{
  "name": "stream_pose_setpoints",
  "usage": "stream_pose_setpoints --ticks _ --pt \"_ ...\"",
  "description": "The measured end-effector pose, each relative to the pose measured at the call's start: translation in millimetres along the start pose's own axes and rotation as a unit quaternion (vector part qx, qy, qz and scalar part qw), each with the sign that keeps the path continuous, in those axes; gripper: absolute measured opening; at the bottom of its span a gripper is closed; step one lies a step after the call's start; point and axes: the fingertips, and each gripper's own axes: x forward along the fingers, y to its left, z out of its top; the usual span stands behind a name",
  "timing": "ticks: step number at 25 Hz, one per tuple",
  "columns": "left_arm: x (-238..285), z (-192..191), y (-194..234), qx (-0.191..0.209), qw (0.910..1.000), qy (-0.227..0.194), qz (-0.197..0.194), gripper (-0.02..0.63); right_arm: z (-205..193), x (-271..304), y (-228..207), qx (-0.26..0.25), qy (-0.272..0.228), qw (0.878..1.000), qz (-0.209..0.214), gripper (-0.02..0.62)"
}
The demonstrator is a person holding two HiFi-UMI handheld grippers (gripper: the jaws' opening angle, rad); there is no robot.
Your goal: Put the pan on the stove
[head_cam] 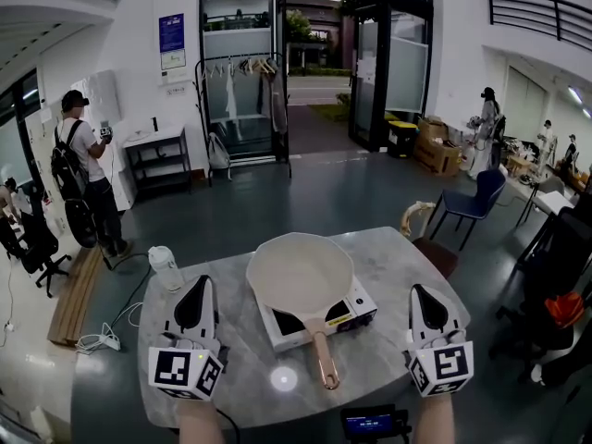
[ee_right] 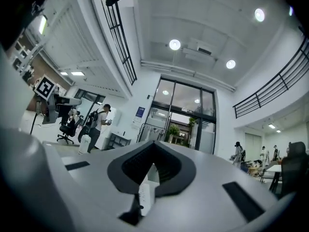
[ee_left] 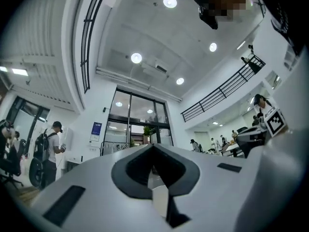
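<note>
A cream frying pan (head_cam: 298, 273) rests on the small white portable stove (head_cam: 359, 305) in the middle of the round marble table (head_cam: 393, 257), its tan handle (head_cam: 323, 355) pointing toward me. My left gripper (head_cam: 197, 290) hovers over the table to the left of the stove, its jaws shut and holding nothing. My right gripper (head_cam: 423, 295) hovers to the right of the stove, also shut with nothing in it. Neither touches the pan. In the left gripper view the left gripper (ee_left: 153, 147) points up at the room, as does the right gripper (ee_right: 154, 144) in its own view.
A translucent water bottle (head_cam: 166, 268) stands at the table's left edge. A small screen device (head_cam: 372, 424) sits at the near edge. A wooden chair (head_cam: 427, 240) and a blue chair (head_cam: 474, 202) stand beyond the table's right side. A person (head_cam: 88, 169) stands far left.
</note>
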Motion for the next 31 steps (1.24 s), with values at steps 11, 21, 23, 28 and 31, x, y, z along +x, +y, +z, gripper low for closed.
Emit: stream_pose_setpoints --ticks 11,21,23,28,31 --pt "4 3 -5 -0.001 0.9998 -0.001 -0.018 0.011 11 -5 3 -0.009 0.001 1.0 -0.013 0.025" --pt "6 -4 -5 0.002 0.9996 0.009 -0.027 0.011 10 -1 15 -0.007 0.011 1.0 -0.01 0.025" --pt "7 -6 -5 0.002 0.9995 0.011 -0.028 0.011 9 -1 17 -0.011 0.012 1.0 -0.006 0.025" --pt "8 -7 -7 0.0 0.9994 0.015 -0.032 0.011 9 -1 16 -0.006 0.018 1.0 -0.008 0.025" --pt "11 -8 -9 0.003 0.9991 0.019 -0.037 0.011 9 -1 15 -0.009 0.021 1.0 -0.008 0.025"
